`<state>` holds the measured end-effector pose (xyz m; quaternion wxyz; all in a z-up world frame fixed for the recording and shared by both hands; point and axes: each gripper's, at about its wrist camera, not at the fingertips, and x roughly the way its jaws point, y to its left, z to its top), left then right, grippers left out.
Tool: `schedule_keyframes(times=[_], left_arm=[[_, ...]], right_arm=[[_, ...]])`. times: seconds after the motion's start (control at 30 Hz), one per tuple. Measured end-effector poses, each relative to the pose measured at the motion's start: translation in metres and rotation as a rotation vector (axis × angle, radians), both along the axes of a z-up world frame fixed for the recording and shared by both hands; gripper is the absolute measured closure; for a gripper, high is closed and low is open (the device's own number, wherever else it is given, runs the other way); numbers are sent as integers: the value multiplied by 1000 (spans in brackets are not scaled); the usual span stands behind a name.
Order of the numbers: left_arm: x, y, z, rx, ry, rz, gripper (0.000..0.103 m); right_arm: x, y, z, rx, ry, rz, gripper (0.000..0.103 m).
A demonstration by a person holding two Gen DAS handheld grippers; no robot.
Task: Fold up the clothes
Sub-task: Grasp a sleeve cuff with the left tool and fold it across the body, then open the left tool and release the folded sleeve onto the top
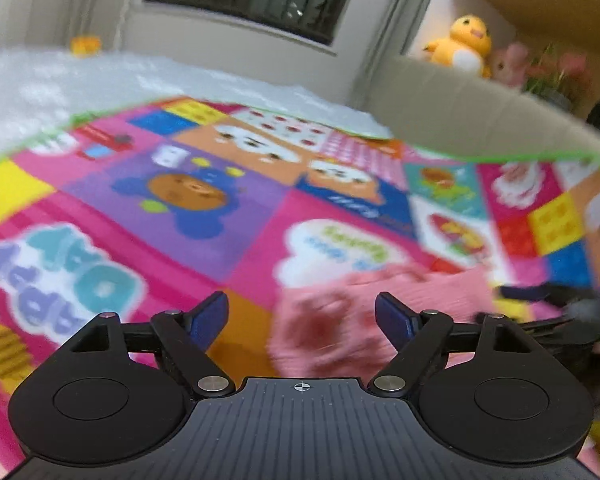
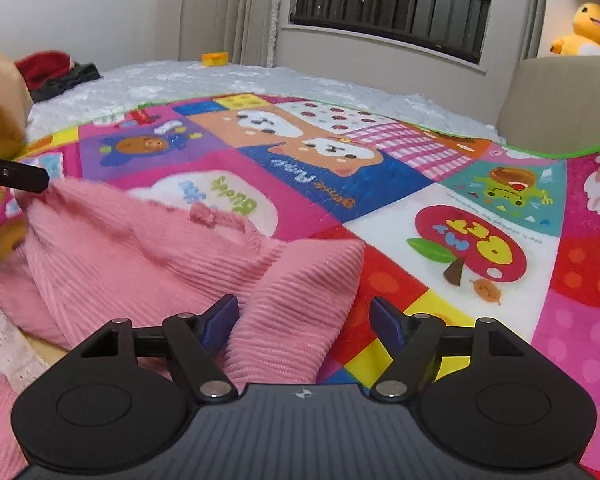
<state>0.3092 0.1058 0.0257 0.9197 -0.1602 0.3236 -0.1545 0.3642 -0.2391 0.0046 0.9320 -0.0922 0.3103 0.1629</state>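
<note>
A garment (image 2: pixel 148 256) was found lying on a play mat (image 2: pixel 440 184), toward its near left part in the right wrist view. The mat was spread over a bed cover (image 2: pixel 260 80), whose bare part extended behind the mat's far edge. A small container (image 2: pixel 215 58) was noted on the cover's far side, below a barred window (image 2: pixel 392 0). A pile of clothes (image 2: pixel 56 72) lay at the far left on the cover. A plush toy (image 2: pixel 592 32) was seated behind a headboard (image 2: pixel 556 96) at the right. The right gripper (image 2: pixel 304 320) was positioned above the garment's near fold, which lay between its spread fingers. The left gripper (image 1: pixel 302 316) was held, fingers apart, before the garment's left edge.
</note>
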Motion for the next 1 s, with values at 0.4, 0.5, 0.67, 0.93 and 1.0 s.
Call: schedule_keyframes(times=[0.4, 0.5, 0.67, 0.93, 1.0], left_arm=[[60, -6, -44, -205, 200, -10, 9], [57, -15, -46, -154, 148, -34, 39], [39, -7, -36, -226, 124, -87, 73], [-48, -19, -3, -117, 22, -168, 76], [-70, -22, -3, -84, 22, -177, 76]], right_arm=[[77, -23, -10, 324, 233, -137, 31], [79, -9, -12, 282, 213, -83, 63], [46, -9, 15, 277, 153, 26, 92], [-60, -39, 78, 286, 7, 128, 94], [-90, -46, 81, 269, -2, 144, 94]])
